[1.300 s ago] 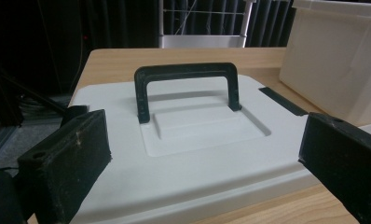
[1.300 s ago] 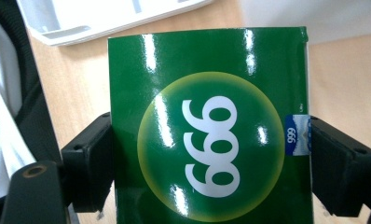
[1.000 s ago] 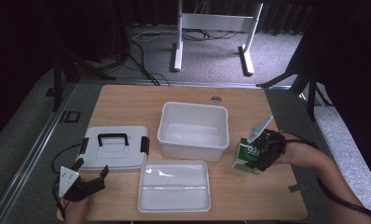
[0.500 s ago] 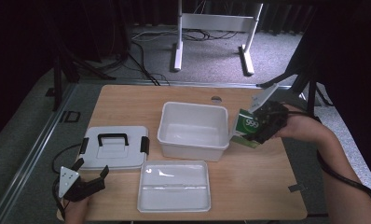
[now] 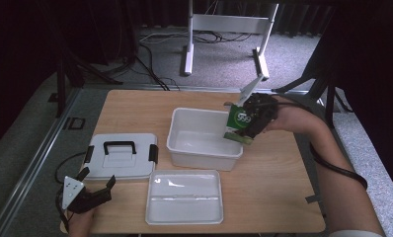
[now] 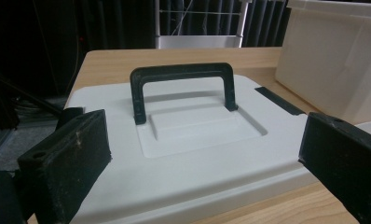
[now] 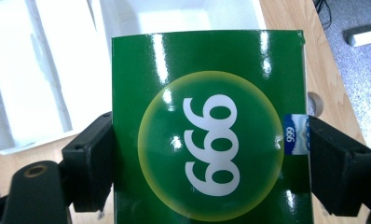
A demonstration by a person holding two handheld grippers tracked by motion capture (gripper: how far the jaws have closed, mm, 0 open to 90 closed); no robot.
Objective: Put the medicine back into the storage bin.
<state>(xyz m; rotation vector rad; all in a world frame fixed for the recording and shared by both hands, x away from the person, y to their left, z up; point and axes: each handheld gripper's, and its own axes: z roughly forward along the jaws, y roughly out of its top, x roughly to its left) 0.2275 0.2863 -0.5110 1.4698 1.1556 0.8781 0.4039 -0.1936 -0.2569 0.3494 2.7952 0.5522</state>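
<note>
The right gripper (image 5: 249, 121) had its two black jaws pressed against the opposite sides of a green box (image 5: 239, 123) printed with a white "999" in a yellow-rimmed circle, so the box sat squarely between them. In the right gripper view the green box (image 7: 209, 135) stood between the jaws, with wood and white plastic beyond it. From the high view, the box hung tilted in the air over the right rim of the open white bin (image 5: 204, 140), its lower edge just above the bin's wall. The left gripper (image 5: 88, 195) rested near the table's front left corner with its jaws spread wide and nothing between them, facing the white lid (image 6: 183, 140) with its black handle (image 6: 181, 88). A shallow white tray (image 5: 184, 197) lay in front of the bin.
</note>
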